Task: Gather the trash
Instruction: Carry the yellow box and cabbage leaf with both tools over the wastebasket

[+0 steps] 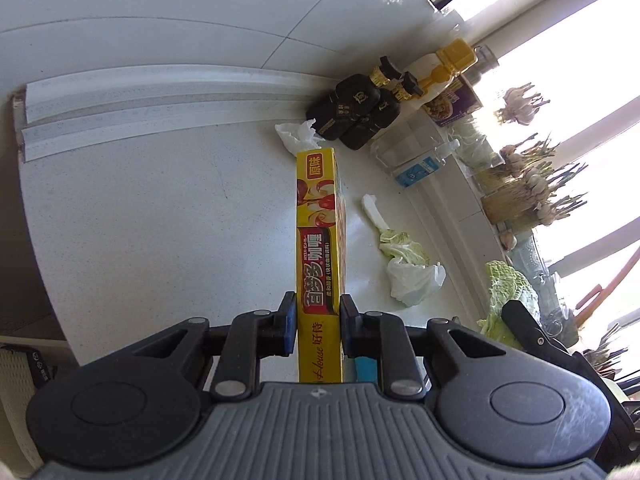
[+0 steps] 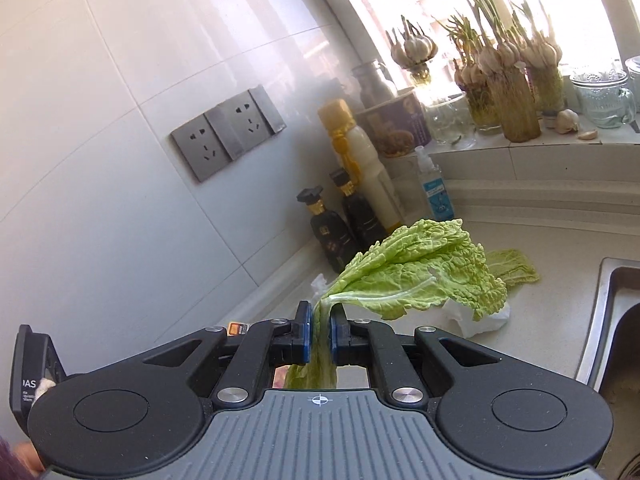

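Gripping a yellow curry box (image 1: pixel 319 236) and crinkled green cabbage leaf (image 2: pixel 420 272).

A: Where is free room to be found?

B: A wide bare stretch of the tabletop (image 1: pixel 140 208) is left open on the wall side of the picture.

A: And what is in the way?

B: The far corner is blocked by dark bottles (image 1: pixel 356 114) and a yellow-capped bottle (image 2: pixel 360 160). A crumpled tissue (image 1: pixel 298 136) and a cabbage leaf (image 1: pixel 400 248) are scattered nearby. The sill side is crowded with garlic jars (image 2: pixel 516 96); the sink (image 2: pixel 612 320) is sunk at one edge.
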`<state>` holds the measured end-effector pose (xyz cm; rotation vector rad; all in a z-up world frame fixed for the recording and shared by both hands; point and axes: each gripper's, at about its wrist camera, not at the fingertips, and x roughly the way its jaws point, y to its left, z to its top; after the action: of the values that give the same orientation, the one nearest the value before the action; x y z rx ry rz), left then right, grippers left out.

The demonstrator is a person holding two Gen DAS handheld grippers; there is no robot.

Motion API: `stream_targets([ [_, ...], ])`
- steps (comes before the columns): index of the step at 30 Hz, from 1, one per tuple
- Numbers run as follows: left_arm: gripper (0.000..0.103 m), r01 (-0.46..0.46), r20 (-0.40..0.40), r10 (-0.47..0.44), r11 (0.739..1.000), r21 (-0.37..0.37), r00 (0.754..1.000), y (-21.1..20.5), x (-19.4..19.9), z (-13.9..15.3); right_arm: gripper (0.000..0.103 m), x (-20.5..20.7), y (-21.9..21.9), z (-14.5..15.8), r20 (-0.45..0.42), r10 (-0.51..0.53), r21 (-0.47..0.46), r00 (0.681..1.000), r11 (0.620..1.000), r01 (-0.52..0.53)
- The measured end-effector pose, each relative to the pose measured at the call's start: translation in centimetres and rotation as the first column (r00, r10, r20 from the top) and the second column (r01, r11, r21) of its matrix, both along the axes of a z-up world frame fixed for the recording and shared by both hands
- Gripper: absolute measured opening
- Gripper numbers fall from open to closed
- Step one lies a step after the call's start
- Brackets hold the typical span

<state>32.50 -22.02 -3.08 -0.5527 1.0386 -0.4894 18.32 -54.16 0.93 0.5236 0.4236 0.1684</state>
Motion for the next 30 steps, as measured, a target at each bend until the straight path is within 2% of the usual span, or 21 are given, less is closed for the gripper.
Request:
stream_targets([
  [8, 0.019, -0.053, 0.019, 0.053, 0.998, 0.018, 0.998, 3.7, -2.2, 0.8, 0.009, -1.2, 2.6, -0.5, -0.021, 0.055, -0.004, 0.998, 0.998, -0.055],
  [14, 0.019, -0.110, 0.006, 0.110, 0.994, 0.021, 0.994, 7.3, -3.9, 0.4, 0.009, -1.8, 4.9, -1.1, -0.040, 0.100, -0.009, 0.994, 0.995, -0.101],
  [24, 0.019, -0.236, -0.084, 0.237, 0.971, 0.022, 0.968, 13.6, -6.5, -2.9, 0.009, -1.6, 8.3, -2.2, -0.102, 0.166, -0.041, 0.981, 0.985, -0.170],
  [30, 0.019, -0.285, -0.147, 0.292, 0.956, 0.067, 0.945, 16.3, -7.8, -6.0, 0.009, -1.3, 9.8, -2.8, -0.138, 0.183, -0.058, 0.973, 0.980, -0.192],
])
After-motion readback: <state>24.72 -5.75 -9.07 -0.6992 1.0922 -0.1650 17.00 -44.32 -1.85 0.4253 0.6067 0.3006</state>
